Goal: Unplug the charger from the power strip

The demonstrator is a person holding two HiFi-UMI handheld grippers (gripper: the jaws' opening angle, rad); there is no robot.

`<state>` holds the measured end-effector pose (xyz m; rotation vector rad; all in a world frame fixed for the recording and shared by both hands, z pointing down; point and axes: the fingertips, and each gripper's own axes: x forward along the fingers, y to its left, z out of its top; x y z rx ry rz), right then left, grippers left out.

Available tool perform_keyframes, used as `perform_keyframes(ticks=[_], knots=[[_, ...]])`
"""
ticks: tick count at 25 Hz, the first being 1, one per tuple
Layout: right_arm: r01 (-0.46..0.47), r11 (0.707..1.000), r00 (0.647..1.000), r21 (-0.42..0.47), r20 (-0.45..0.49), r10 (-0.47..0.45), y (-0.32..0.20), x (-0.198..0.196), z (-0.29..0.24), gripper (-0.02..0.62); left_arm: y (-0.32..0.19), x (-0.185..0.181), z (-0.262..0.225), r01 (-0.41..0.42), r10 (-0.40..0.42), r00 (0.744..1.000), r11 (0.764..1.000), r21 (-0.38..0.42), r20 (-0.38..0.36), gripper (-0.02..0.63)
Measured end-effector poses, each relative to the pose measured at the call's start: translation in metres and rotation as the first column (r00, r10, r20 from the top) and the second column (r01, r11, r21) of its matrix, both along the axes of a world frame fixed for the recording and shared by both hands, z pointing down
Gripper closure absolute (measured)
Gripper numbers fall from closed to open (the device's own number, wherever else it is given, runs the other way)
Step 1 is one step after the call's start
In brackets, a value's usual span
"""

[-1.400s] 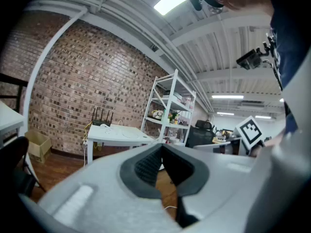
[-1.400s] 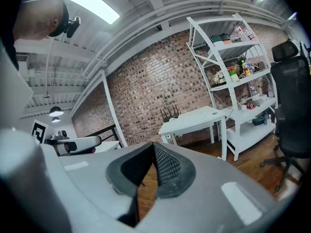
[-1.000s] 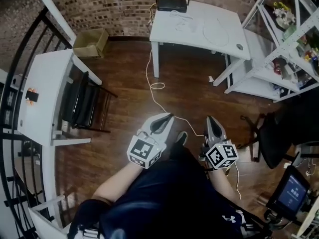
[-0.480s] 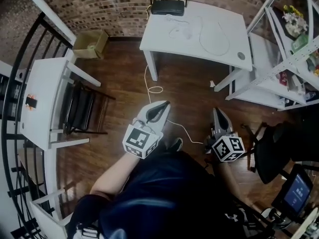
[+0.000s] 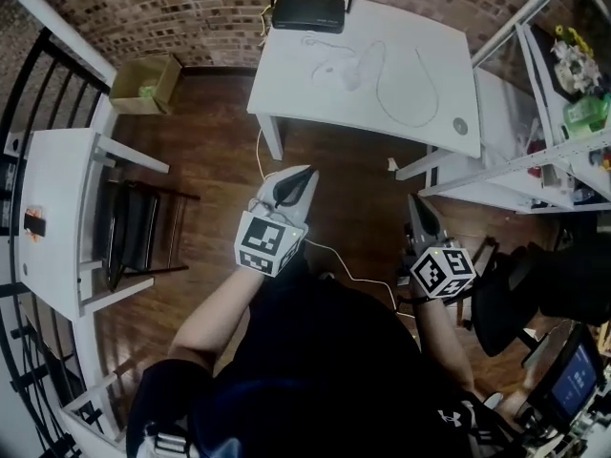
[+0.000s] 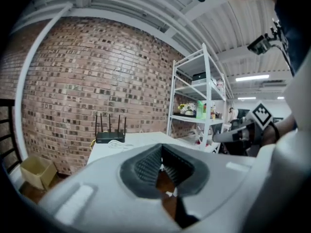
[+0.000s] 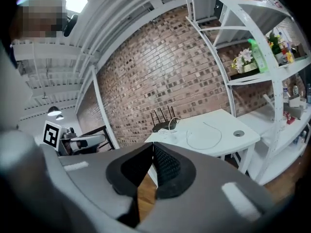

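A white table stands ahead against the brick wall. On it lie a black router, a white charger and power strip cluster and a looping white cable. My left gripper is shut and empty, held in the air just short of the table's front edge. My right gripper is also shut and empty, over the floor further back. The left gripper view shows shut jaws pointing at the router. In the right gripper view the gripper faces the table and the charger cluster.
A white shelf unit stands to the right of the table. On the left are a second white desk with a black chair and a cardboard box. A thin white cable trails over the wooden floor. A black office chair is at the right.
The person has walked towards the white table, which now lies closer. Both grippers moved forward with them and stayed shut.
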<state>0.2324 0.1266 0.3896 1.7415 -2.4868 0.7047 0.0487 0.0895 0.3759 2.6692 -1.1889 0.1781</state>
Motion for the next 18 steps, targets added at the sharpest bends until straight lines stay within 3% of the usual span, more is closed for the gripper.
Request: perform_keyframes(ticks=[8, 13, 18], knots=[[-0.004, 0.999, 0.989, -0.05, -0.149, -0.003, -0.126, -0.021, 0.009, 0.584, -0.143, -0.024, 0.051, -0.031, 0.031, 0.995, 1.0, -0.003, 0.094, 0.601], [0.008, 0.994, 0.975, -0.105, -0.222, -0.032, -0.19, -0.027, 0.042, 0.583, -0.206, -0.009, 0.089, -0.075, 0.083, 0.985, 0.996, -0.058, 0.153, 0.601], [0.028, 0.985, 0.975, -0.171, -0.212, -0.065, -0.247, -0.021, 0.085, 0.546, -0.249, 0.017, 0.127, -0.059, 0.087, 0.973, 0.989, -0.137, 0.212, 0.507]])
